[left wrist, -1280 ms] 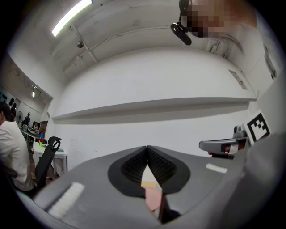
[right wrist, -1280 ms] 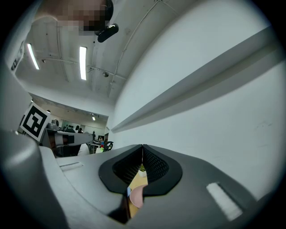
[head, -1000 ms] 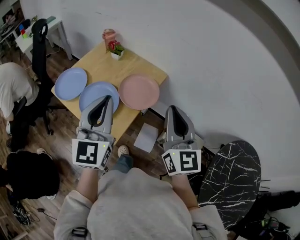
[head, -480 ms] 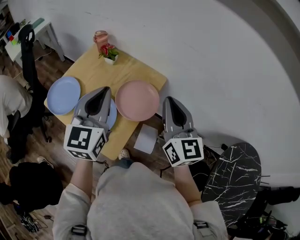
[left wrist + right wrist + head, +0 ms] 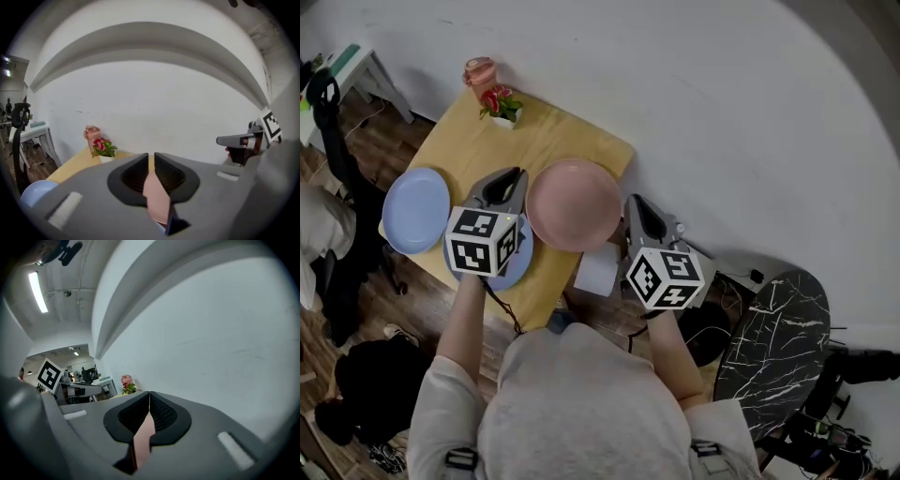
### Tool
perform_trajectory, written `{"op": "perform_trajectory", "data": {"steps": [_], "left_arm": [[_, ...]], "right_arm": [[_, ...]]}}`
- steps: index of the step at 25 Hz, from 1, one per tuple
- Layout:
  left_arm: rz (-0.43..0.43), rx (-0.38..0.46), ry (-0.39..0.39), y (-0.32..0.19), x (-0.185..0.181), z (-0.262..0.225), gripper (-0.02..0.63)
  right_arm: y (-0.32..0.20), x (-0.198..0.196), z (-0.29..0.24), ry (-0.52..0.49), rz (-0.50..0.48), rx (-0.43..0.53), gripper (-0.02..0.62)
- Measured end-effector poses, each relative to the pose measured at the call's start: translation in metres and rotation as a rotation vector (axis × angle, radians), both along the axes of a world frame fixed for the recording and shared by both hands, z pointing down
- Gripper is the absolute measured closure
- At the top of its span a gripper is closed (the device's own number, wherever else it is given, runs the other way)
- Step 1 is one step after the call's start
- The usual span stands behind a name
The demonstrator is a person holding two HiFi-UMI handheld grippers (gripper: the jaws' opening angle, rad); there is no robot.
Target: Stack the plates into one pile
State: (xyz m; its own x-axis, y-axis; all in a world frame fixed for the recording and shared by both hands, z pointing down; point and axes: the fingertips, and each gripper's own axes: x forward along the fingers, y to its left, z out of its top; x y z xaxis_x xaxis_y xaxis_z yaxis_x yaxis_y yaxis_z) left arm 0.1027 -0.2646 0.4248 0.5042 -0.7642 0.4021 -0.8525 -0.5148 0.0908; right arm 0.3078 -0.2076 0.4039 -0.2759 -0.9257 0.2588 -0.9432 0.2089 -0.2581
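Note:
Three plates lie on the wooden table point(image 5: 546, 127): a pink plate point(image 5: 574, 203) at the right, a blue plate point(image 5: 415, 209) at the left, and a second blue plate point(image 5: 518, 263) between them, mostly hidden under my left gripper. The left gripper point(image 5: 506, 182) hovers shut and empty over that middle plate, its tips by the pink plate's left rim. My right gripper point(image 5: 635, 205) is shut and empty just off the table's right edge, beside the pink plate's right rim. In the left gripper view the left gripper point(image 5: 151, 157) has its jaws together; the right gripper point(image 5: 149, 394) is likewise closed.
A small potted flower point(image 5: 502, 105) and a pink cup point(image 5: 479, 71) stand at the table's far corner against the white wall. A white sheet point(image 5: 596, 273) lies on the floor by the table. A black marble round table point(image 5: 773, 342) is at right, an office chair point(image 5: 326, 105) at left.
Both grippers have come forward and up toward the table, the left now over the middle blue plate, the right beside the pink plate. Both stayed shut.

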Motion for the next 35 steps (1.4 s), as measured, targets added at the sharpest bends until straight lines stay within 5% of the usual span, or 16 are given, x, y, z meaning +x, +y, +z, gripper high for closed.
{"op": "perform_trajectory", "data": {"steps": [11, 20, 35], "left_arm": [[0.138, -0.243, -0.127, -0.042, 0.024, 0.113, 0.436], [0.156, -0.365, -0.219, -0.058, 0.027, 0.170, 0.414], [0.144, -0.475, -0.331, -0.058, 0.021, 0.214, 0.423]], "right_arm": [[-0.013, 0.024, 0.116, -0.100, 0.158, -0.311, 0.584], [-0.012, 0.038, 0.181, -0.152, 0.248, -0.480, 0.494], [-0.003, 0.028, 0.237, -0.198, 0.269, -0.627, 0.482]]}}
